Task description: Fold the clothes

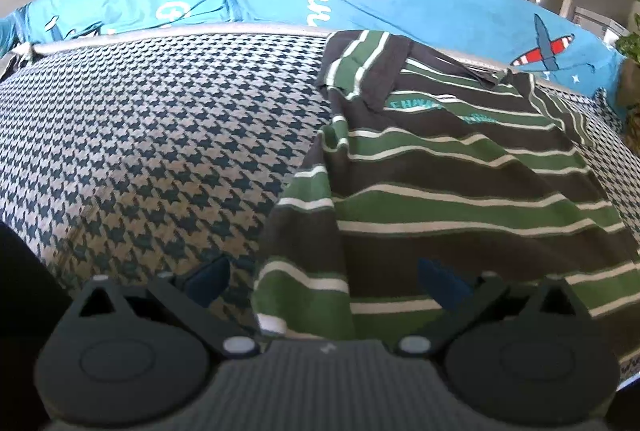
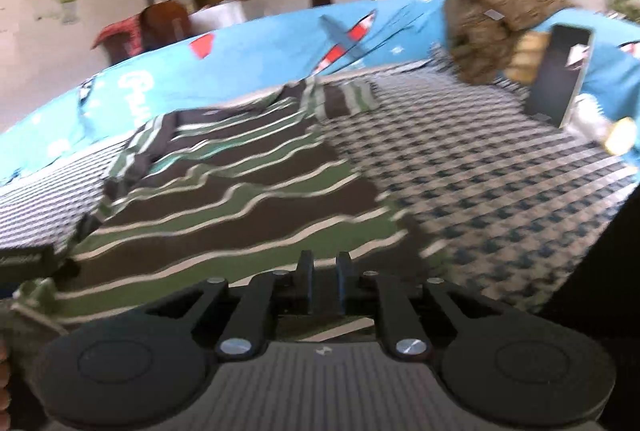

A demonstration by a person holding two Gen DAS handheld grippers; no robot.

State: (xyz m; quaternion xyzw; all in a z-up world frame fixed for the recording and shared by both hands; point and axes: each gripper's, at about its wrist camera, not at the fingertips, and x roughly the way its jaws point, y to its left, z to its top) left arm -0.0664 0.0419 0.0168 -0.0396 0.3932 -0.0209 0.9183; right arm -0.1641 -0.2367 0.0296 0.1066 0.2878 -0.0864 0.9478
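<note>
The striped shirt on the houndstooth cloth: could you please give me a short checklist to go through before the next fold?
1. Left gripper open, straddling the near edge of the striped shirt: ok.
2. Right gripper holding fabric: cannot tell; fingers nearly together, view blurred.
3. Shirt lying flat: not ok; left side already folded over, wrinkled.
4. Houndstooth cloth bare beside the shirt: ok.
5. Tablet clear of the shirt: ok.

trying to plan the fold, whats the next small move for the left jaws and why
Probably ease the left gripper forward and close it on the shirt hem. Its jaws stand wide open with the striped hem between them, nothing gripped, and the shirt lies spread on the checked cover. The right gripper looks nearly closed at the hem; grip unclear.
</note>
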